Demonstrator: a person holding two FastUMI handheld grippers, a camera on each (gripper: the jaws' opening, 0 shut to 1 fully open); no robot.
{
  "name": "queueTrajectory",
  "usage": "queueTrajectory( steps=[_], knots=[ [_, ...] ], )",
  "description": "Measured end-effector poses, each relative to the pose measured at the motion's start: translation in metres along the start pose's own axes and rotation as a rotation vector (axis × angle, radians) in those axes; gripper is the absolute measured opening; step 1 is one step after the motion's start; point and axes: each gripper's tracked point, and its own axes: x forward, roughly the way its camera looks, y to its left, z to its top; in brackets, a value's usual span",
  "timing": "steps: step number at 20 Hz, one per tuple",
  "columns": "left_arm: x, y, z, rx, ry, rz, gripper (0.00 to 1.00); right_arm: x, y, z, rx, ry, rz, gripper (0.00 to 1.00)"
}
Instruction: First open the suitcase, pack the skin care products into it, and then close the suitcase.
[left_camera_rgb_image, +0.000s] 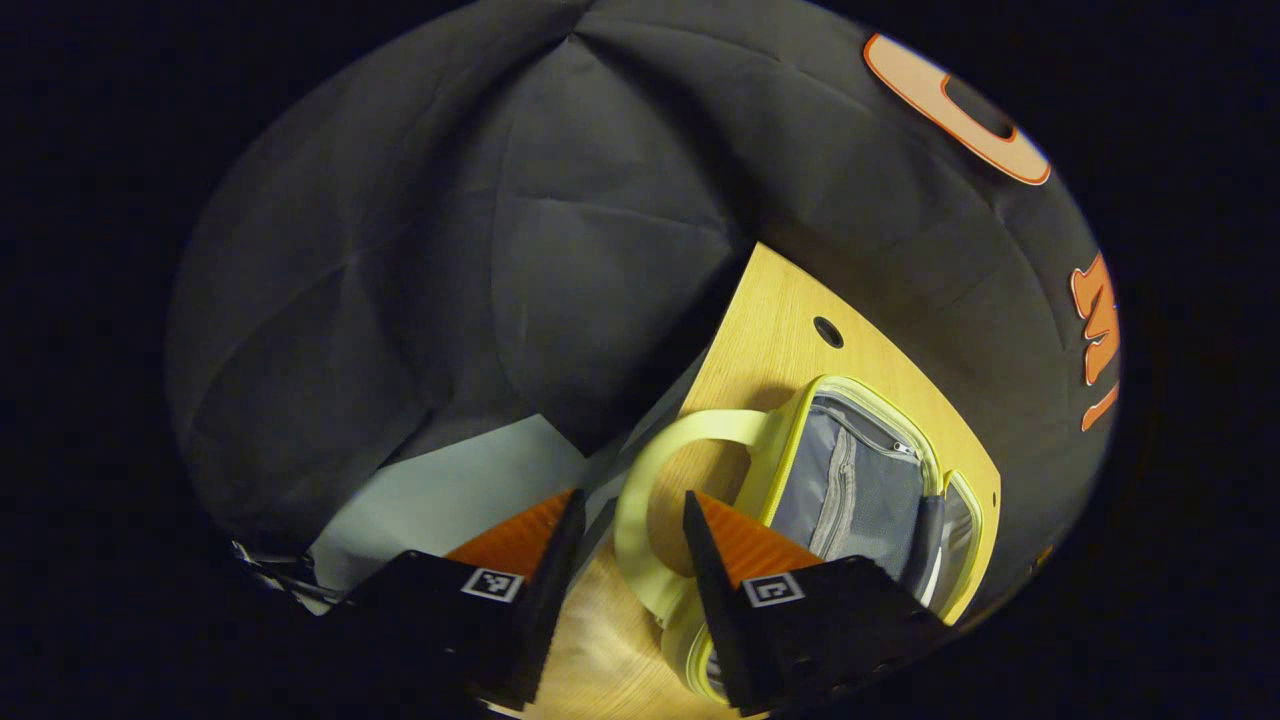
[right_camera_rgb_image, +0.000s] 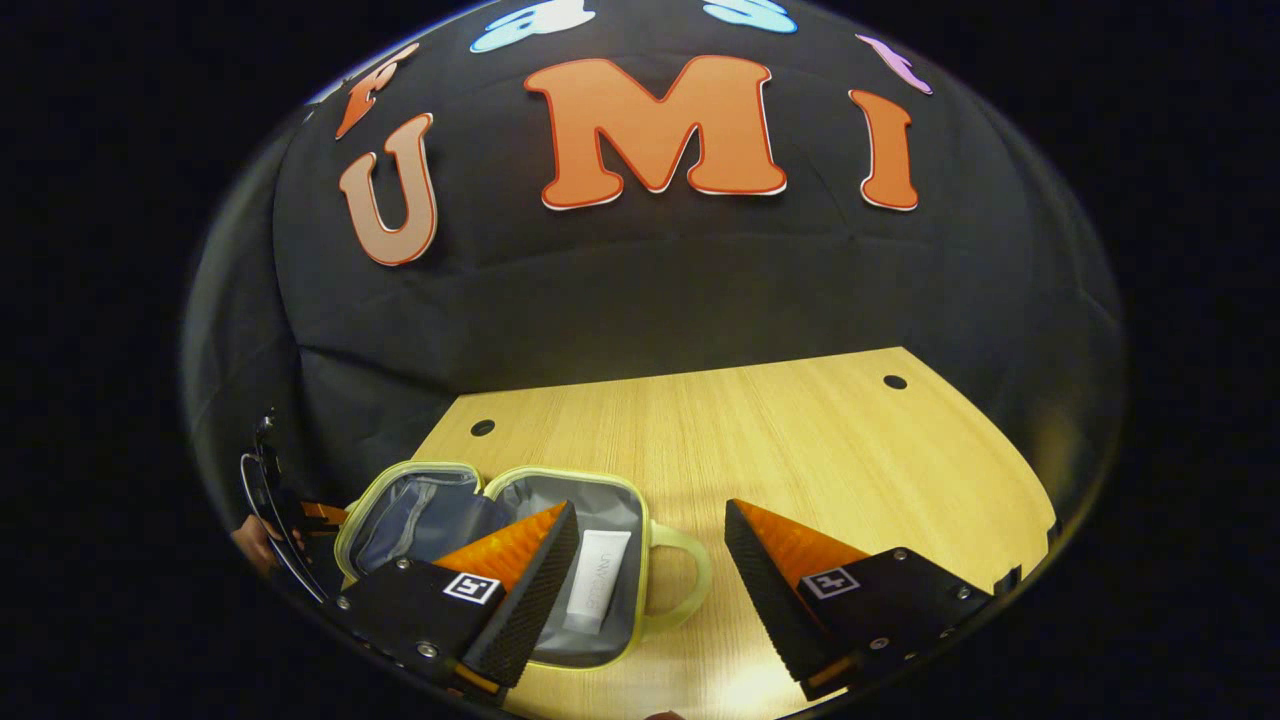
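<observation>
In the right gripper view, at the far left edge, part of a hand (right_camera_rgb_image: 255, 540) with the other tool shows dimly beside the small yellow-green fabric suitcase (right_camera_rgb_image: 400, 478) with a grey lining, which lies opened flat on the pale wooden table (right_camera_rgb_image: 780, 440). Its two halves are spread side by side, probably so that both can be loaded from above. The left half (right_camera_rgb_image: 415, 520) shows a grey zipped pocket and, as far as can be seen, nothing loose in it. The right half (right_camera_rgb_image: 615, 500) holds a white flat skin care tube (right_camera_rgb_image: 597, 580) lying lengthwise, so packing seems at least begun; whether more products remain is not visible. A yellow-green loop handle (right_camera_rgb_image: 690, 580) sticks out from that half toward the bare table.

The right tongs (right_camera_rgb_image: 650, 575) hang above the handle side of the case with their jaws spread wide and nothing between them, one finger over the tube's half, the other over bare wood.

In the left gripper view, the left tongs (left_camera_rgb_image: 630, 550) are likewise parted and empty, hovering just at the loop handle, one finger seemingly reaching through the loop. That looks like a position for steadying the case or folding a half over to close it.
</observation>
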Motion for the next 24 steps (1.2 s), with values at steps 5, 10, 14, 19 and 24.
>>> queueTrajectory(
  steps=[5,10,14,19,24],
  knots=[
    [0.009,0.001,-0.008,-0.047,0.026,-0.015,0.21,-0.012,-0.020,0.010,0.011,-0.030,-0.044,0.95],
    [-0.006,-0.011,0.005,-0.011,-0.012,-0.077,0.10,-0.016,-0.027,0.010,-0.011,-0.039,-0.054,0.94],
    [-0.029,-0.022,0.017,0.072,-0.081,-0.094,0.07,-0.013,-0.024,0.019,-0.022,-0.066,-0.033,0.94],
    [-0.074,-0.047,0.041,0.246,-0.223,-0.074,0.07,-0.012,-0.030,0.030,-0.038,-0.100,-0.017,0.95],
    [-0.126,-0.088,0.051,0.337,-0.320,-0.093,0.06,-0.005,-0.035,0.034,-0.042,-0.105,0.014,0.95]
  ],
)
